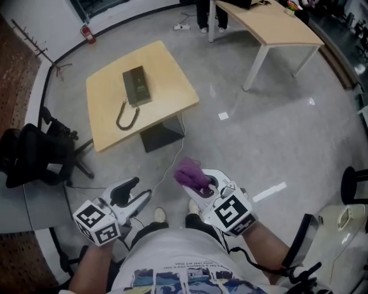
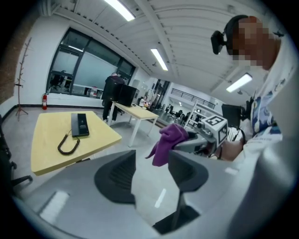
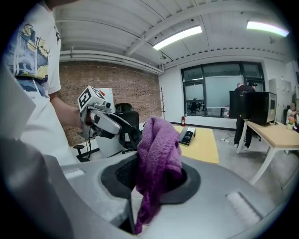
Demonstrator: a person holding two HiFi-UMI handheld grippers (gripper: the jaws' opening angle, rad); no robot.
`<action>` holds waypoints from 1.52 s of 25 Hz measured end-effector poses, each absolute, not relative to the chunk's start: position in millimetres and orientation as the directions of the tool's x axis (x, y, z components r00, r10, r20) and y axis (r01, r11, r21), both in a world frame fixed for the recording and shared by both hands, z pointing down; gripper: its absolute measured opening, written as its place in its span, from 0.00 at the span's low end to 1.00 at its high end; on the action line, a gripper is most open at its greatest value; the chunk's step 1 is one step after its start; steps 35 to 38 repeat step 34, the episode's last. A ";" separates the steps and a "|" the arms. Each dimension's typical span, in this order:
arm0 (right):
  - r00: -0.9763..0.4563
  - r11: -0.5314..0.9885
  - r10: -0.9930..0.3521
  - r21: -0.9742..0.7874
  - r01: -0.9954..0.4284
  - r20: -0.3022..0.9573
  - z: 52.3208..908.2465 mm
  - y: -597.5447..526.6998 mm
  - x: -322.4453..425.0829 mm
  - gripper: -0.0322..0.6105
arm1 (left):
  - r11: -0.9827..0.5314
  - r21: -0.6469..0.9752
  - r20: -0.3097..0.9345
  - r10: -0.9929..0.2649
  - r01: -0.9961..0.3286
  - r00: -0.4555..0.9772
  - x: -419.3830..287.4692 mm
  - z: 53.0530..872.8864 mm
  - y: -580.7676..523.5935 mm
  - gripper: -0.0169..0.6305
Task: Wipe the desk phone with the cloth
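Observation:
The black desk phone (image 1: 137, 86) lies on a light wooden table (image 1: 167, 74) far ahead of me, its coiled cord (image 1: 126, 116) looping toward the near edge. Both grippers are held low near my body, well short of the table. My right gripper (image 1: 198, 181) is shut on a purple cloth (image 1: 191, 173), which bunches above the jaws and hangs down between them (image 3: 159, 158). My left gripper (image 1: 135, 192) has its jaws apart with nothing between them (image 2: 152, 163). The left gripper view shows the phone (image 2: 79, 125) at left and the cloth (image 2: 169, 140) at centre.
A black office chair (image 1: 34, 152) stands left of the table. A cable (image 1: 167, 172) trails over the grey floor from the table toward my feet. A second, larger table (image 1: 276, 23) and a standing person (image 1: 210, 14) are at the back. White equipment (image 1: 339, 224) sits at my right.

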State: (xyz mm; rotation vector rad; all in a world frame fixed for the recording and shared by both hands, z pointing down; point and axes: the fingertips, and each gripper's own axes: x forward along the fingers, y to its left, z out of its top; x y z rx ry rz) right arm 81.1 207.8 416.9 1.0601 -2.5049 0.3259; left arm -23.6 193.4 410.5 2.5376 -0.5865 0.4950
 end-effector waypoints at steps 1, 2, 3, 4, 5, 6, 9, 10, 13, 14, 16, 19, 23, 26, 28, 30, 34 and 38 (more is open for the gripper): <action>-0.640 0.696 -0.628 -0.050 -0.717 0.442 414.9 205.2 72.1 0.21 | -0.791 0.372 0.438 -0.312 -0.486 0.843 -26.9 408.5 194.4 0.38; -0.649 0.706 -0.622 -0.043 -0.707 0.438 412.3 203.6 63.4 0.21 | -0.791 0.374 0.436 -0.312 -0.485 0.844 -30.2 406.6 196.7 0.38; -0.652 0.712 -0.620 -0.037 -0.701 0.438 409.6 203.3 56.8 0.21 | -0.791 0.380 0.432 -0.307 -0.480 0.848 -32.2 405.5 199.4 0.38; -0.645 0.710 -0.623 -0.027 -0.704 0.442 407.1 203.7 53.1 0.21 | -0.794 0.390 0.424 -0.295 -0.467 0.856 -32.3 405.6 201.1 0.37; -0.632 0.703 -0.631 -0.012 -0.711 0.449 405.1 204.1 51.7 0.21 | -0.799 0.399 0.415 -0.280 -0.450 0.866 -31.3 406.3 201.6 0.37; -0.619 0.697 -0.639 0.003 -0.717 0.456 403.4 204.6 50.4 0.21 | -0.805 0.403 0.406 -0.270 -0.436 0.873 -31.0 406.5 201.6 0.37; -0.608 0.697 -0.644 0.027 -0.717 0.463 399.6 207.1 39.0 0.21 | -0.807 0.409 0.389 -0.268 -0.426 0.881 -39.1 404.7 203.7 0.37; -0.605 0.697 -0.645 0.034 -0.717 0.466 398.8 207.6 34.7 0.21 | -0.807 0.413 0.387 -0.265 -0.423 0.883 -42.7 405.2 204.6 0.37; -0.587 0.692 -0.650 0.058 -0.719 0.482 398.5 208.1 21.3 0.21 | -0.811 0.414 0.384 -0.256 -0.413 0.887 -54.5 409.2 207.8 0.37; -0.584 0.691 -0.651 0.061 -0.720 0.485 399.3 208.3 15.0 0.21 | -0.809 0.418 0.382 -0.255 -0.412 0.888 -60.4 410.3 209.1 0.37; -0.581 0.691 -0.650 0.065 -0.720 0.490 400.8 208.0 -0.2 0.21 | -0.805 0.432 0.371 -0.253 -0.407 0.893 -74.0 411.8 210.4 0.36; -0.572 0.689 -0.653 0.074 -0.721 0.496 402.6 206.5 -21.9 0.21 | -0.811 0.433 0.360 -0.245 -0.393 0.900 -92.8 413.8 210.0 0.35; -0.556 0.677 -0.664 0.086 -0.731 0.500 400.5 210.2 -41.5 0.21 | -0.822 0.430 0.357 -0.226 -0.374 0.906 -111.9 415.1 211.2 0.35; -0.536 0.661 -0.675 0.093 -0.744 0.507 399.6 213.2 -51.9 0.21 | -0.832 0.428 0.349 -0.208 -0.352 0.914 -122.7 414.1 211.3 0.35; -0.527 0.654 -0.679 0.096 -0.750 0.511 400.3 216.1 -60.4 0.21 | -0.837 0.426 0.345 -0.200 -0.343 0.917 -131.9 413.8 213.0 0.35; -0.522 0.651 -0.681 0.100 -0.752 0.513 400.1 219.2 -70.8 0.21 | -0.837 0.428 0.346 -0.198 -0.342 0.917 -143.1 414.6 215.1 0.35; -0.518 0.650 -0.684 0.109 -0.752 0.514 398.8 224.4 -92.7 0.21 | -0.829 0.441 0.346 -0.198 -0.345 0.917 -165.6 419.0 220.1 0.35; -0.518 0.650 -0.684 0.109 -0.752 0.514 398.8 224.4 -92.7 0.21 | -0.829 0.441 0.346 -0.198 -0.345 0.917 -165.6 419.0 220.1 0.35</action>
